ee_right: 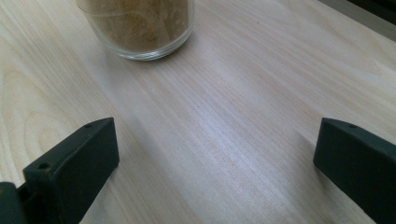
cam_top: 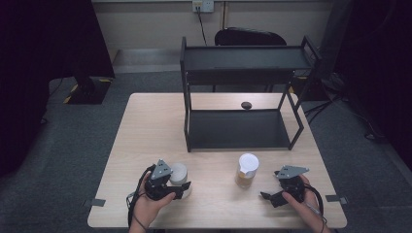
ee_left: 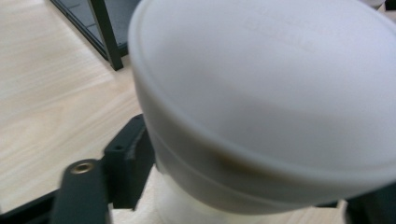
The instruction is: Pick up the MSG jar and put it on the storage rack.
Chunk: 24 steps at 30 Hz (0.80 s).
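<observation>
A white-lidded jar [cam_top: 179,174] stands near the table's front left, and my left gripper [cam_top: 181,187] is shut on it. In the left gripper view the jar's frosted lid [ee_left: 266,93] looms very close, tilted, with one black finger [ee_left: 128,158] pressed against the body just under the lid. A second jar [cam_top: 246,171] with a white lid and brown powder inside stands upright at the front middle. My right gripper [cam_top: 272,185] rests to the right of it, jaws wide apart and pointing at it with nothing between them. In the right gripper view, that gripper [ee_right: 215,158] faces the jar's glass base [ee_right: 140,28].
A black two-tier metal rack [cam_top: 243,63] stands at the back of the wooden table [cam_top: 145,126]. A small dark object [cam_top: 246,105] lies behind its lower shelf. Tape marks sit at the front corners. A chair stands beyond the table.
</observation>
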Each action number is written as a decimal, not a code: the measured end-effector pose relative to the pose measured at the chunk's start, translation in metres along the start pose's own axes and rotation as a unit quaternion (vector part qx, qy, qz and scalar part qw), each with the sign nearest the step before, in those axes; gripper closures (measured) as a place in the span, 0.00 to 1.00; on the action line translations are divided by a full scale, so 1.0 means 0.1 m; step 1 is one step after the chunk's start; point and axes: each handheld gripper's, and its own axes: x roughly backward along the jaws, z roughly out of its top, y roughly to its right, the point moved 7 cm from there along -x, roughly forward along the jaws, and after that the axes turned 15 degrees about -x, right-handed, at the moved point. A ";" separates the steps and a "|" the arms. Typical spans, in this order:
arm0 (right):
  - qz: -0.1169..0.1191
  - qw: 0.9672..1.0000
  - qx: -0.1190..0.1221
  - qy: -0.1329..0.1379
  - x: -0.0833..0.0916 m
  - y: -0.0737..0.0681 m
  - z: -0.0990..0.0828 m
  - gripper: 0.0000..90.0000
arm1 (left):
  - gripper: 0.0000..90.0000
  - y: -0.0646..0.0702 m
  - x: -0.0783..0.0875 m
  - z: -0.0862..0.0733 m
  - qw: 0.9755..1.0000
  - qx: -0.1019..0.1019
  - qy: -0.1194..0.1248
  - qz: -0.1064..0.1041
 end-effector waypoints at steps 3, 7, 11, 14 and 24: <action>0.000 1.000 0.000 0.000 0.00 0.00 0.00 0.00 | 0.35 0.00 0.00 0.01 1.000 -0.006 0.000 0.000; 0.000 1.000 0.000 0.000 0.00 0.00 0.00 0.00 | 0.36 0.01 0.00 0.04 1.000 -0.021 -0.003 0.004; 0.000 1.000 0.000 0.000 0.00 0.00 0.00 0.00 | 0.37 0.01 -0.01 0.10 1.000 -0.024 -0.012 0.006; 0.000 1.000 0.000 0.000 0.00 0.00 0.00 0.00 | 0.37 -0.02 -0.03 0.14 1.000 -0.019 -0.015 0.006; 0.000 1.000 0.000 0.000 0.00 0.00 0.00 0.00 | 0.38 -0.09 -0.13 0.37 1.000 -0.022 -0.013 -0.006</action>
